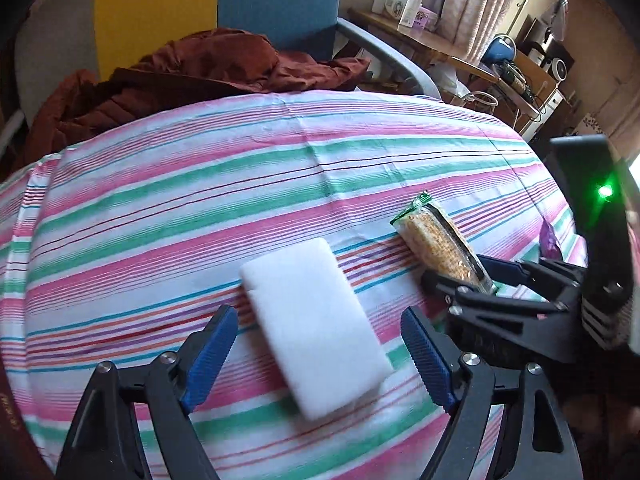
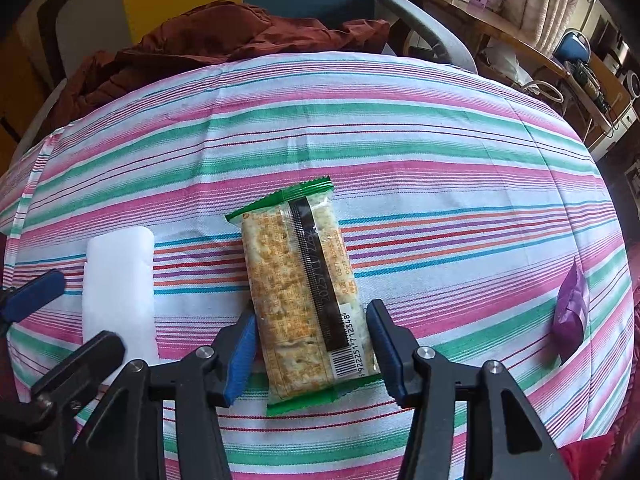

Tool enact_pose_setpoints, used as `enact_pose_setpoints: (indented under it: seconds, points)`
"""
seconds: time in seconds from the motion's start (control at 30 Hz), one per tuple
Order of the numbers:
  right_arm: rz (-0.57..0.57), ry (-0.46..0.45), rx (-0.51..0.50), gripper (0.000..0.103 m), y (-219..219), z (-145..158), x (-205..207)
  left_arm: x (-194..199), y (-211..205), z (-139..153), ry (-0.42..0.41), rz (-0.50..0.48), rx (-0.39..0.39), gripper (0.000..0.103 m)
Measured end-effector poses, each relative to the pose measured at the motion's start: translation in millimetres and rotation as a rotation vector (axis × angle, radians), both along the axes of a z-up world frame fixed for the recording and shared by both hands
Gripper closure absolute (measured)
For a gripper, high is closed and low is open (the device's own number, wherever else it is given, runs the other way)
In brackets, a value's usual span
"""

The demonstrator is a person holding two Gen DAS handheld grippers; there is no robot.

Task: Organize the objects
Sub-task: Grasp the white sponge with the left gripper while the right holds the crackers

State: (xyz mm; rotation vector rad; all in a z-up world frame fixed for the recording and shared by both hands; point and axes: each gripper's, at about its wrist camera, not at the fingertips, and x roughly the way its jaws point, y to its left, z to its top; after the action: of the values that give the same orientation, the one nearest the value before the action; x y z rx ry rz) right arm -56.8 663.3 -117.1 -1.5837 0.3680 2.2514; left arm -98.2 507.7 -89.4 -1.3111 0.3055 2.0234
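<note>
A white foam block [image 1: 316, 328] lies flat on the striped cloth; it also shows in the right wrist view [image 2: 119, 292]. My left gripper [image 1: 320, 360] is open, its blue pads on either side of the block's near half with gaps on both sides. A green-edged cracker packet [image 2: 306, 292] lies beside the block; it also shows in the left wrist view [image 1: 440, 248]. My right gripper [image 2: 312, 354] is open around the packet's near end, the left pad close to or touching it and the right pad just clear of it.
A small purple wrapper [image 2: 570, 316] lies at the right of the striped cloth [image 2: 360, 128]. A crumpled brown-red garment [image 1: 180, 72] lies at the far edge. A wooden desk [image 1: 440, 48] with boxes stands at the back right.
</note>
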Motion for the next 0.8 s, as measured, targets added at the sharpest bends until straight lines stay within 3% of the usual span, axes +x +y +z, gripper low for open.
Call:
enact_pose_setpoints:
  seconds: [0.17,0.37,0.67,0.8]
  points:
    - [-0.007,0.007,-0.012,0.048,2,0,1,-15,5,-20,-0.026,0.048,-0.044,0.02]
    - [-0.001,0.007,0.003,0.046,2,0,0,-7,4,-23,0.085,0.013,-0.038,0.015]
    - [0.009,0.017,0.027,0.04,-6,-1,3,-7,-4,-23,0.078,0.007,-0.045,0.016]
    - [0.014,0.022,0.029,0.037,-9,-1,2,-4,-12,-22,0.075,-0.005,-0.044,0.021]
